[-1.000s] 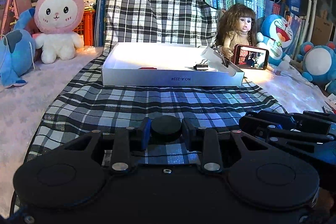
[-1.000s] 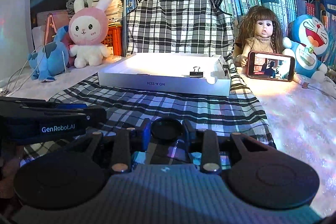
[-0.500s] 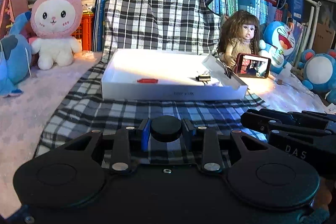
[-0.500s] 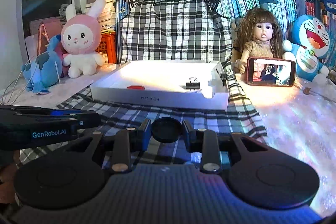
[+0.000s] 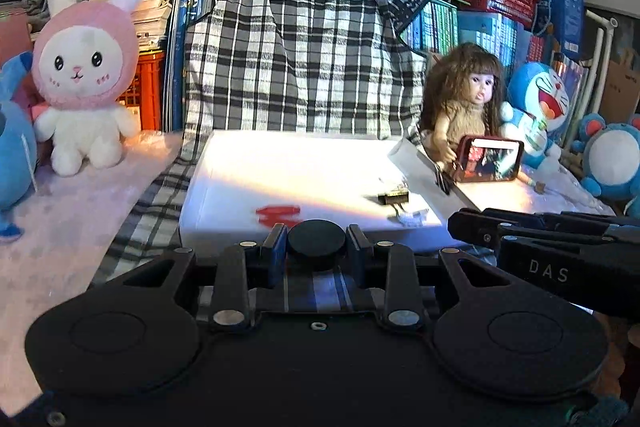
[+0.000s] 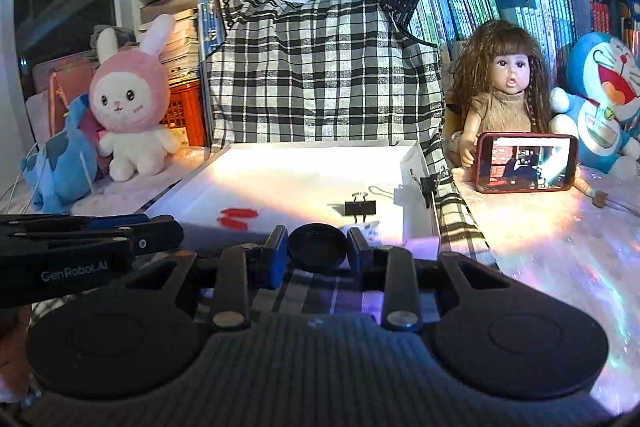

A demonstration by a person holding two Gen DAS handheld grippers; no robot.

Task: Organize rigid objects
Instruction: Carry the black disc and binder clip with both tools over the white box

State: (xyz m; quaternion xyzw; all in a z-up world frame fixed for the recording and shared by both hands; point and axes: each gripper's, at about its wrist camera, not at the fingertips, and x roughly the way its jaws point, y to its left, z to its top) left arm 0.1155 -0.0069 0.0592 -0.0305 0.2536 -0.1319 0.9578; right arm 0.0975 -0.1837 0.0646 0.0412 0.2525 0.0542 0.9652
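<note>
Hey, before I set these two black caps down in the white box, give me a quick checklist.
1. Left gripper jaws shut on left black cap: ok.
2. Right gripper jaws shut on right black cap: ok.
3. White box open, ahead of both: ok.
4. Bare floor between red piece and binder clip: ok.
5. Caps past the box's near wall: cannot tell.

We've got a black-and-white plaid cloth [image 5: 304,67] behind a white tray [image 6: 304,183], which holds a red piece [image 6: 238,217] and a black binder clip [image 6: 360,207]. Pink-hooded white bunny [image 5: 82,75], blue cat plush [image 6: 600,99] (red mouth), brown-haired doll [image 6: 506,79], red-cased phone [image 6: 527,163].
</note>
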